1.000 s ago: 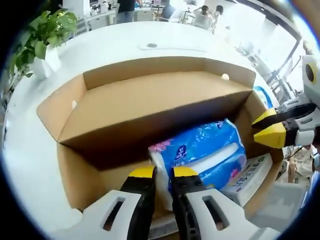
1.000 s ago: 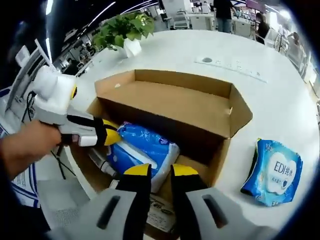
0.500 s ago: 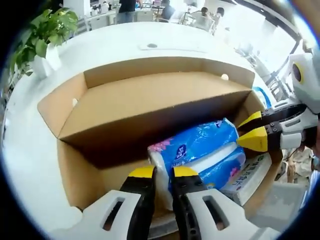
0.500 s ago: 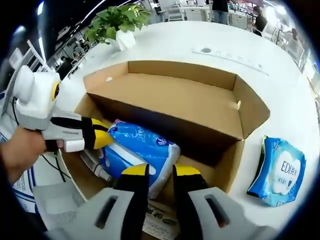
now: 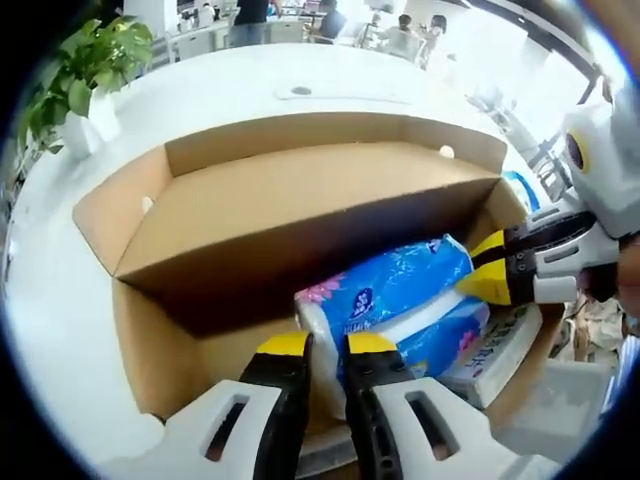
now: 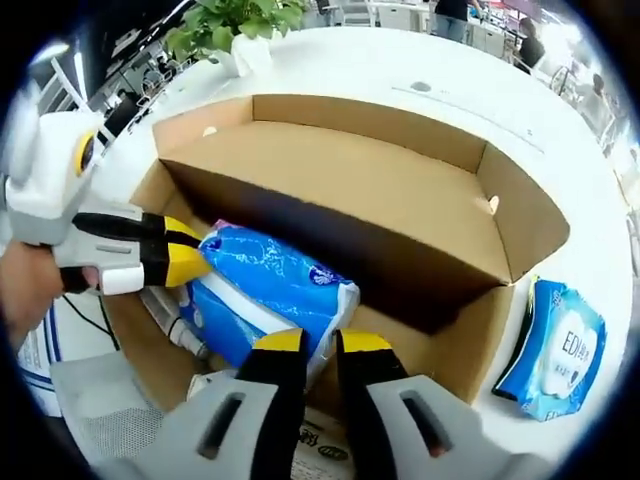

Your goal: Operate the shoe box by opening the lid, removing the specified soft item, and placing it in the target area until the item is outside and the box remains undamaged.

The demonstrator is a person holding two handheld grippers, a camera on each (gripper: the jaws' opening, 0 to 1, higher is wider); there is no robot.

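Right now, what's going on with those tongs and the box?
Both tongs nipping opposite ends of the blue tissue pack. Pack inside the open shoe box. Flat packet underneath; nothing blocking.

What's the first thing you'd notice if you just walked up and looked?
A shiny blue tissue pack lying inside an open cardboard box on a white table. Two yellow-tipped grippers are at its opposite ends: the left gripper at one end, the right gripper at the other. A second blue pack lies on the table beside the box.
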